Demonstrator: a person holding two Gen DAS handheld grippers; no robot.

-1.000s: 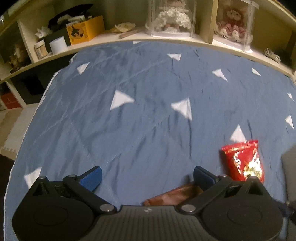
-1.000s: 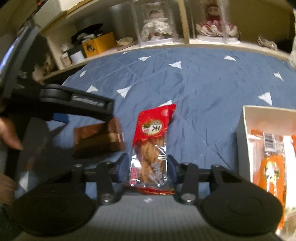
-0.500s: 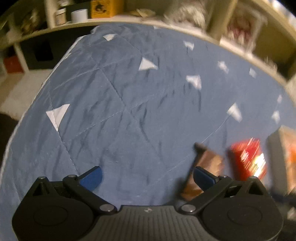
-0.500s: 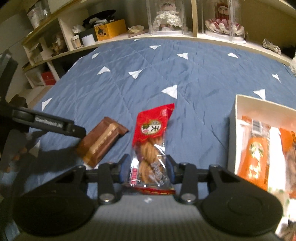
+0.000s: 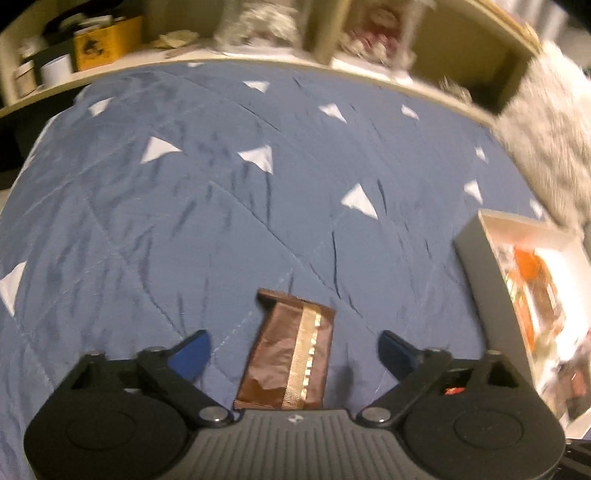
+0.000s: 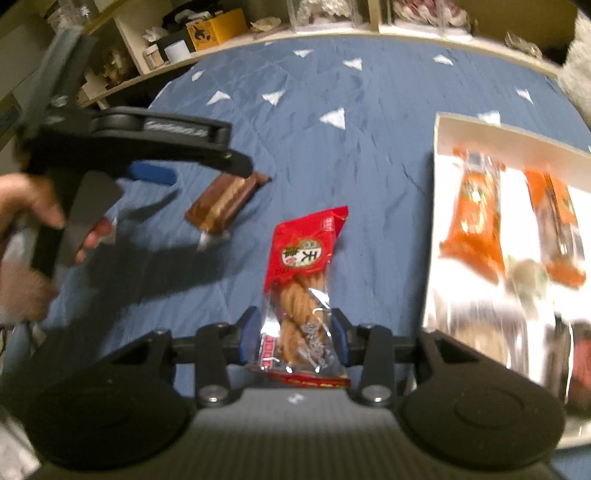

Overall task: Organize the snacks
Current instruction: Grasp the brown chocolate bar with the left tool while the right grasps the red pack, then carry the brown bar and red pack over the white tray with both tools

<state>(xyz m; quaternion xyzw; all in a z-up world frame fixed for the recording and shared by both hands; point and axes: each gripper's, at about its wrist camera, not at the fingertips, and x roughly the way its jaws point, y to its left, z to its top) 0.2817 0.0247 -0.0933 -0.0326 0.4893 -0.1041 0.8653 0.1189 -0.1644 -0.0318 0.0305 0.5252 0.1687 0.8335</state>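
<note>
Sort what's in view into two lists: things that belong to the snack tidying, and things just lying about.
Part of the job:
- red twist-snack packet, clamped in the right gripper
- brown wrapper bar, between the open left gripper fingers
- white box holding orange packets

Just lying about:
- yellow box on the shelf
- blue quilt

Blue quilt (image 5: 184,221), brown packet (image 5: 291,354), white box (image 5: 476,266)

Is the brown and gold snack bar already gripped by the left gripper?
No, the brown and gold snack bar lies on the blue quilt between the left gripper's open jaws, untouched.
</note>
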